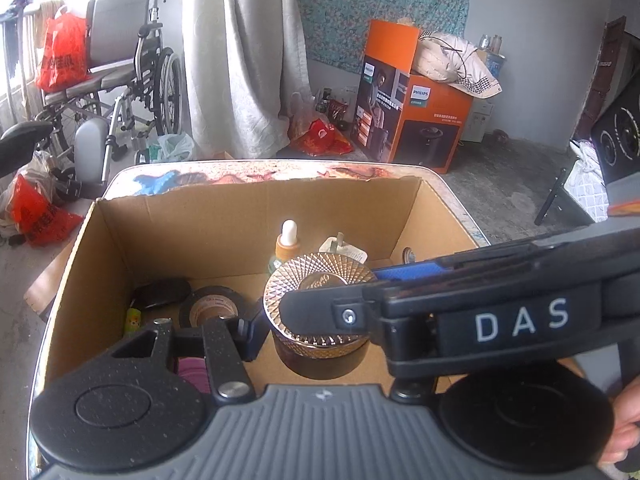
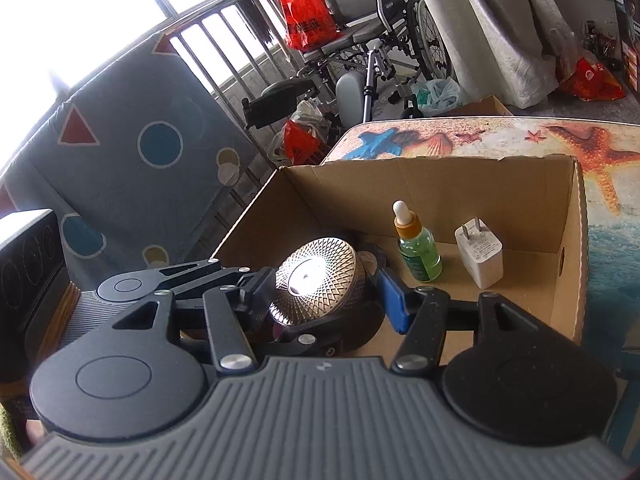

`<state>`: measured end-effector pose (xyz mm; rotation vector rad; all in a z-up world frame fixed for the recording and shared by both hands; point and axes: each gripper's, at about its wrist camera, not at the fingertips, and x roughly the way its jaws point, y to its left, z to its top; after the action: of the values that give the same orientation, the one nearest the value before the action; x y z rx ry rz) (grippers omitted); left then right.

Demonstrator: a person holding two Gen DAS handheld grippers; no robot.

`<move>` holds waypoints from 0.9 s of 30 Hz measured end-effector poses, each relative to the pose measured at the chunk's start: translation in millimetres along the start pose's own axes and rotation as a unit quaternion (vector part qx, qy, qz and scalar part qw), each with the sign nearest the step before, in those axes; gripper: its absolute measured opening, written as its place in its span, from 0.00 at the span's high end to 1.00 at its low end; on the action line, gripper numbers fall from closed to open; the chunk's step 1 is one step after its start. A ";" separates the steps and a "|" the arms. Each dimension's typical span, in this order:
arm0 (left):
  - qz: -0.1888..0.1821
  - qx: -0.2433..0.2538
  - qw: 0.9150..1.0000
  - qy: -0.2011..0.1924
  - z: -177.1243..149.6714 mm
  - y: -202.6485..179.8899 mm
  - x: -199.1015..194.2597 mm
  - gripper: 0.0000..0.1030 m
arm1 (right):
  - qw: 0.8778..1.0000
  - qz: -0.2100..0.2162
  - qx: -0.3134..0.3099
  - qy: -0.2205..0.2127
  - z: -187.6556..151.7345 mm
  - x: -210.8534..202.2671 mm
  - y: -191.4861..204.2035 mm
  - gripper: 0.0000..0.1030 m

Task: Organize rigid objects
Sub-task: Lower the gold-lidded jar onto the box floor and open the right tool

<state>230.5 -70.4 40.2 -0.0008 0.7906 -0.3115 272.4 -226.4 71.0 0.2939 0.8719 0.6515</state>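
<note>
A dark jar with a gold diamond-patterned lid (image 1: 320, 286) (image 2: 316, 276) hangs tilted low inside an open cardboard box (image 1: 260, 194) (image 2: 440, 164). My left gripper (image 1: 320, 344) (image 2: 288, 312) is shut on the jar's body; its right finger is hidden behind the other gripper. My right gripper (image 2: 326, 300) (image 1: 340, 292) reaches in from the right and closes on the lid, black finger on one side and blue pad on the other. On the box floor stand a green dropper bottle (image 1: 286, 248) (image 2: 418, 256) and a white charger plug (image 1: 344, 250) (image 2: 480, 258). A black tape roll (image 1: 212, 308) lies there too.
The box sits on a table with a seashell print (image 1: 240, 172) (image 2: 520, 140). A black object (image 1: 162, 294) and a small yellow-green item (image 1: 134, 318) lie at the box's left. Beyond stand a wheelchair (image 1: 120, 72) and an orange carton (image 1: 412, 120). A hand (image 1: 628, 432) shows bottom right.
</note>
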 end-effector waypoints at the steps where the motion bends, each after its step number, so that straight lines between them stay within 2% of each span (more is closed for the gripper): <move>1: -0.002 -0.009 1.000 0.012 -1.9 4.6 5.4 0.45 | 1.000 0.000 0.004 0.018 2.0 9.4 -3.1 0.45; 13: -0.025 -0.054 0.993 0.106 -25.5 25.4 41.8 0.45 | 0.989 -0.014 0.024 0.148 -4.4 67.0 -19.6 0.42; 21: -0.048 -0.069 0.987 0.135 -20.8 24.5 43.9 0.44 | 0.982 -0.017 0.029 0.187 2.9 80.2 -18.5 0.40; 27: -0.074 -0.097 0.982 0.147 -20.2 28.2 45.1 0.38 | 0.977 -0.018 0.048 0.206 3.3 84.9 -23.5 0.35</move>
<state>253.9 -53.6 -8.8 -0.2018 1.1150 -0.3796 324.3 -190.3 9.5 0.2316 1.3059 0.6493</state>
